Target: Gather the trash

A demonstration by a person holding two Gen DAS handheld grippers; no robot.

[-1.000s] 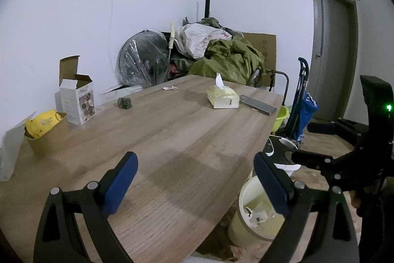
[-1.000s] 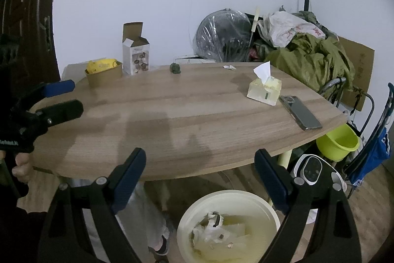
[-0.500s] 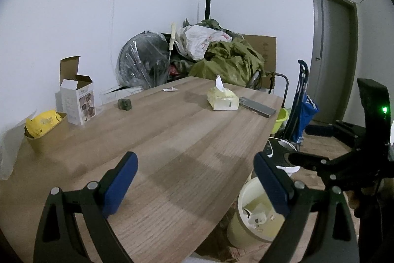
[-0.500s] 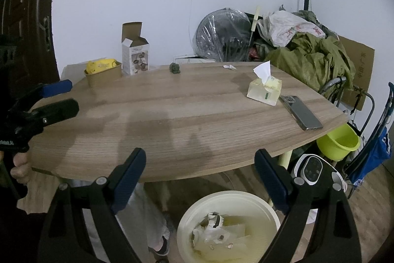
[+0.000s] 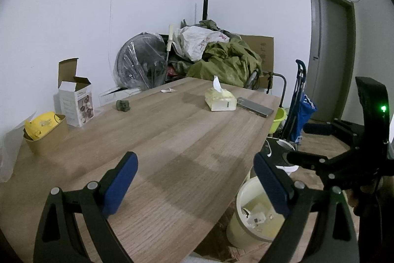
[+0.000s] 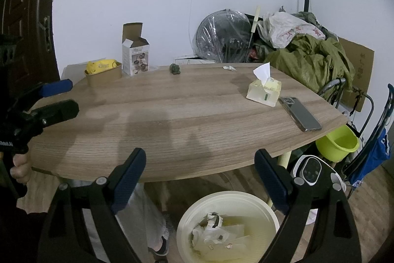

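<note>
A pale yellow trash bin stands on the floor below the table's near edge, with crumpled paper inside; it also shows in the left wrist view, the bin. My right gripper hangs open and empty above the bin. My left gripper is open and empty over the wooden table. A small white scrap lies at the table's far edge, a dark green lump left of it. A brown paper bowl holds a yellow wrapper.
A tissue pack, a phone and an open white carton sit on the table. Behind it are a wrapped fan and a pile of green cloth. A green basin and blue cart stand at the right.
The left gripper has shifted slightly, seen moving left in the right wrist view. Nothing on the table has moved and both grippers stay open.
</note>
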